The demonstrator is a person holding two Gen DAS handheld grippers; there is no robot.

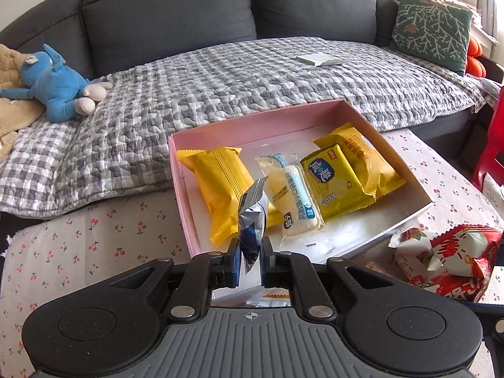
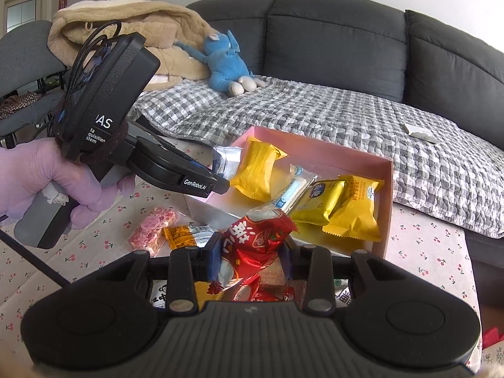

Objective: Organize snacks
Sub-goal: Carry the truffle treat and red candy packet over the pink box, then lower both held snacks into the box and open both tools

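Observation:
A pink box (image 1: 220, 126) (image 2: 389, 195) lies on the cherry-print table and holds three yellow packets and a clear-wrapped white bar (image 1: 293, 195). My left gripper (image 1: 250, 263) is shut on a silver-blue snack packet (image 1: 252, 217) and holds it over the box's near edge. It also shows from the side in the right wrist view (image 2: 217, 186), with the packet (image 2: 225, 157). My right gripper (image 2: 250, 260) is shut on a red snack packet (image 2: 255, 239), held just in front of the box; that packet also shows in the left wrist view (image 1: 453, 258).
Loose snacks lie on the table: a pink packet (image 2: 151, 230), an orange one (image 2: 184, 236), more under my right gripper. A grey sofa with a checked blanket (image 1: 220, 94) stands behind, with a blue plush toy (image 1: 53, 85) and a green cushion (image 1: 431, 31). A red stool (image 1: 491, 148) stands right.

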